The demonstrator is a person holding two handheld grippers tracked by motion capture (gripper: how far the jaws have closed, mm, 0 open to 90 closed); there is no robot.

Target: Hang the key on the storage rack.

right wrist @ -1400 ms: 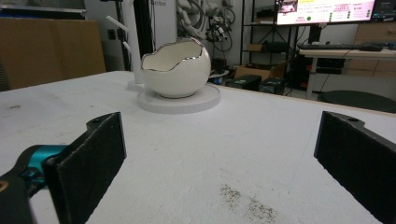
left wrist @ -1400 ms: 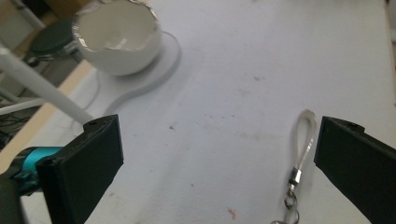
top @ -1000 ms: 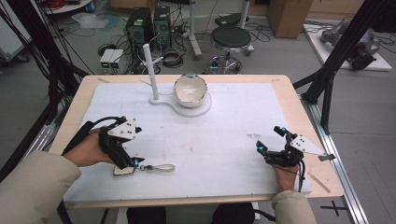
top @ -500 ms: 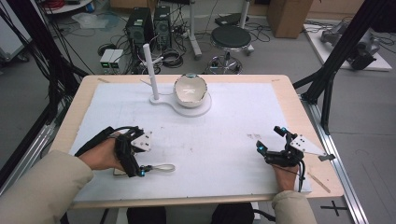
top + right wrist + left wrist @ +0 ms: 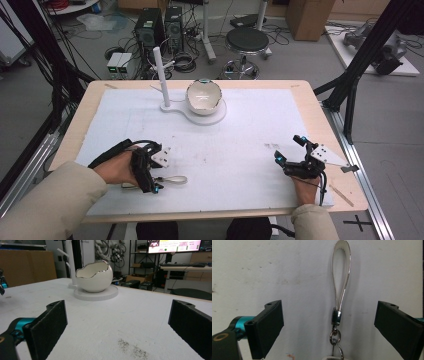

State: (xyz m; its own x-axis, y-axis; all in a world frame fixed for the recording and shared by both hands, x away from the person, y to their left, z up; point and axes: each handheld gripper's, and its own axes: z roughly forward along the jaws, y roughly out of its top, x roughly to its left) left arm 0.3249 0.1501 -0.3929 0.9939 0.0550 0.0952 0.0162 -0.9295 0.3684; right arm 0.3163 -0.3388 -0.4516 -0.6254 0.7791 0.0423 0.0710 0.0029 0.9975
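Evidently the left gripper (image 5: 150, 175) has swung down over the keyring strap (image 5: 172, 179) at the near left of the mat (image 5: 250, 135) — jaws spread either side of it, so a pinch looks imminent. Right gripper (image 5: 290, 157) rests spread, near right. Egg-shaped bowl (image 5: 203, 96) and white post (image 5: 161, 77) stand far off — nothing obstructs.

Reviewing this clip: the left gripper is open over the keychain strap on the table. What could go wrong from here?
1. The strap loop is thin and lies flat on the white mat; the left gripper, jaws wide open on either side of it, may close above it or pinch only the metal clasp, which could slip.
2. The ring below the clasp swivels, so whatever hangs at the frame's bottom edge may swing when lifted.
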